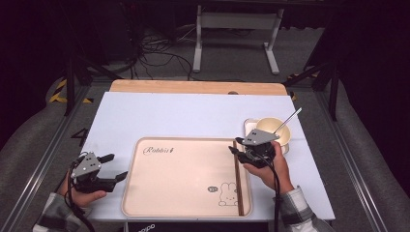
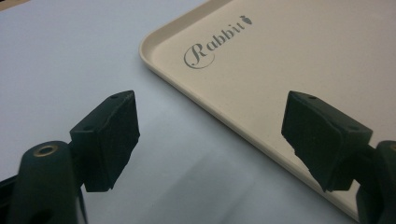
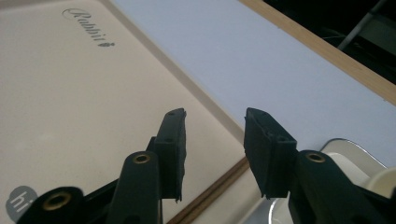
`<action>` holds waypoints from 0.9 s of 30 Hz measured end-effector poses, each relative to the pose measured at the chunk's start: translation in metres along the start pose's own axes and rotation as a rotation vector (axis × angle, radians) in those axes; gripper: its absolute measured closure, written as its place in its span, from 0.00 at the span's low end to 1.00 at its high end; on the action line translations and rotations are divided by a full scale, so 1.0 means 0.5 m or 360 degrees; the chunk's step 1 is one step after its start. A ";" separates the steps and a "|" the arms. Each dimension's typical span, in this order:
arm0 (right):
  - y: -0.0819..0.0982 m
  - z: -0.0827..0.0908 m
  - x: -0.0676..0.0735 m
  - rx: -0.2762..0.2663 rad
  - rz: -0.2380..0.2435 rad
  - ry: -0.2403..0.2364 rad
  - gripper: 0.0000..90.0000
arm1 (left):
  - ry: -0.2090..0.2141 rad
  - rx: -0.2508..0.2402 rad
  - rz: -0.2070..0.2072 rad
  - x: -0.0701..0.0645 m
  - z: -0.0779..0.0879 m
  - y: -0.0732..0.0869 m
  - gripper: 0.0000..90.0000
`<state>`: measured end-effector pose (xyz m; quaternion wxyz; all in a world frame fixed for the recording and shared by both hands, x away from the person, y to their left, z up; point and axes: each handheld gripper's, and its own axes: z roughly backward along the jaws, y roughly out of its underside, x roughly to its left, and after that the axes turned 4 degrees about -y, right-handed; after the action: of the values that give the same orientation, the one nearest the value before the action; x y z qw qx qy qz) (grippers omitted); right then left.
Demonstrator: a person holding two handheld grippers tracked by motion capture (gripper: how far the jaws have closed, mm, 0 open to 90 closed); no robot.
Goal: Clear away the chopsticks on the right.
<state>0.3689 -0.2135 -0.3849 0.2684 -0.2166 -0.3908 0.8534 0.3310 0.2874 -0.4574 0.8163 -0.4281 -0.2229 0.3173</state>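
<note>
High view: a beige tray [image 1: 159,193] lies on the white desk [image 1: 183,116], printed with "Rabbit" script at its far left and a small rabbit drawing near its right front. A pair of dark brown chopsticks [image 1: 238,186] lies along the tray's right edge, running front to back. The right gripper [image 1: 234,146] hovers over the far end of the chopsticks, not touching them. Just behind it a pale yellow bowl [image 1: 284,137] stands on a small dish [image 1: 249,124], with a thin metal handle [image 1: 290,117] leaning out of the bowl. The left gripper [image 1: 116,167] sits at the tray's left edge, jaws wide apart.

Left gripper view: jaws stand wide apart with nothing between them, above the tray's rounded corner rim [image 2: 154,58].

Right gripper view: jaws part-way apart, nothing gripped; the chopsticks [image 3: 212,196] show as a thin brown strip below them, on the tray.
</note>
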 end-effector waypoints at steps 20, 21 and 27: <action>0.061 0.140 -0.136 -0.0125 -0.0315 0.0358 0.57 | -0.0005 0.0015 0.0014 0.006 0.001 0.006 0.20; 0.068 0.142 -0.146 -0.0126 -0.0353 0.0385 0.57 | -0.0005 0.0016 0.0015 0.006 0.001 0.006 0.20; 0.101 0.145 -0.195 -0.0108 -0.0487 0.0498 0.57 | -0.0001 0.0013 0.0016 0.003 0.001 0.006 0.20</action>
<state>0.3864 -0.3422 -0.3651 0.4449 -0.2934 -0.4012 0.7450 0.3308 0.2903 -0.4594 0.8163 -0.4258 -0.2197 0.3226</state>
